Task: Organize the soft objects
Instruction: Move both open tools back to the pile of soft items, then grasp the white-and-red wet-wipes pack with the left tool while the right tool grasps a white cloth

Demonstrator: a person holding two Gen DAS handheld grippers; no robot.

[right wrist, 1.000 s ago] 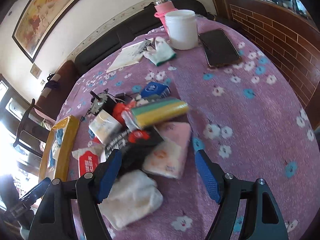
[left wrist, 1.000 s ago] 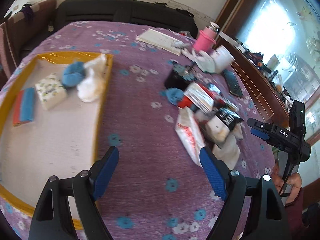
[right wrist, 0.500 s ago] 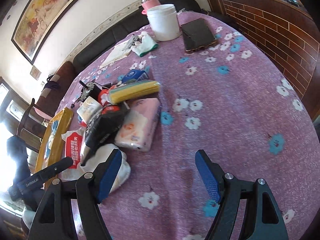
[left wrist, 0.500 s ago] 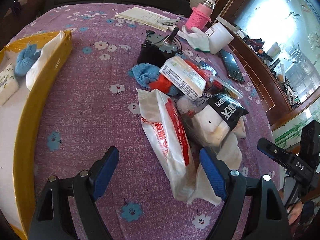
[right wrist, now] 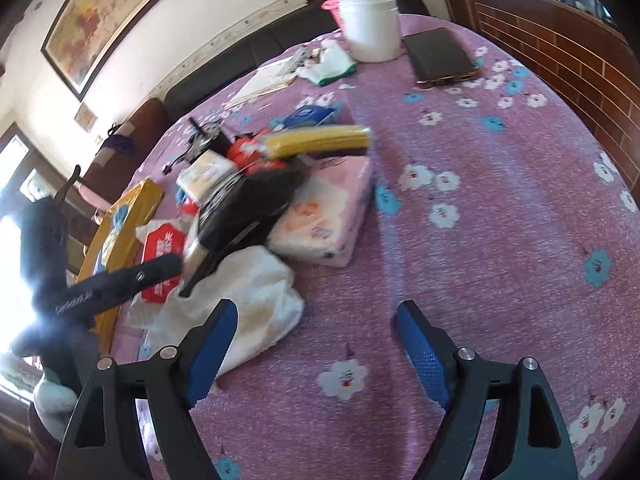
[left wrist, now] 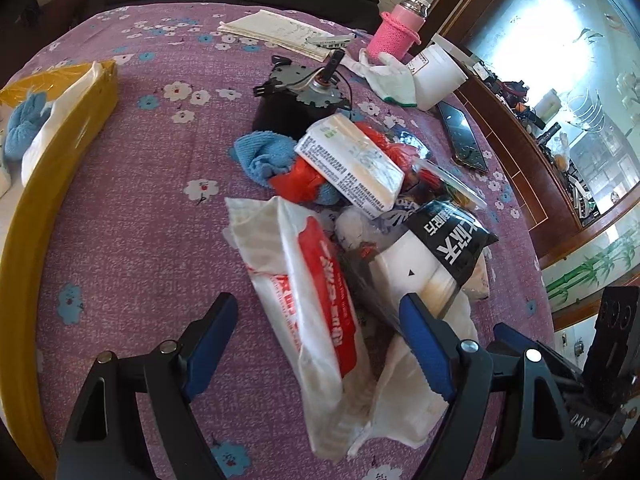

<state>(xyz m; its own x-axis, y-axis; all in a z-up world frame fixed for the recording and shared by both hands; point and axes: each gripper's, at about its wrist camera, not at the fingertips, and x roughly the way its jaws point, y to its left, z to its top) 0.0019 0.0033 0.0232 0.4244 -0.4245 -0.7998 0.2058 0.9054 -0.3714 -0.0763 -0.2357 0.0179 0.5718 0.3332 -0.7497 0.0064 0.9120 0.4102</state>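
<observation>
The left gripper [left wrist: 316, 336] hung over the near edge of the heap with its jaws apart, a white pack with a red label [left wrist: 308, 300] lying between them; whether the blue pads touched it could not be told. The red label carried white Chinese characters, too skewed to read. Just right of it lay one black-and-white pouch [left wrist: 436, 256] printed with large white Chinese characters, upside down in the left view, resting on a white cloth [left wrist: 404, 400]. The right gripper [right wrist: 316, 344] stood above bare purple flowered worktop [right wrist: 500, 200], its jaws opening with nothing between them; the cloth touched only its left pad. Lettering on the other tool's arm read "DAS".

Farther in the heap lay one pink tissue pack [right wrist: 324, 216], one white pack with green marks and fine print [left wrist: 352, 160], one blue towel [left wrist: 260, 156], something red [left wrist: 296, 184] and one yellow-and-green roll [right wrist: 316, 140]. A black motor [left wrist: 296, 100] stood behind them.

At far left sat one yellow tray [left wrist: 48, 168] holding a second blue towel [left wrist: 24, 128] and a white bundle [left wrist: 52, 124]. Farthest off were one phone [right wrist: 438, 58], one white tub [right wrist: 370, 26], one pink bottle [left wrist: 394, 30], one glove [left wrist: 390, 76] and papers [left wrist: 280, 34].
</observation>
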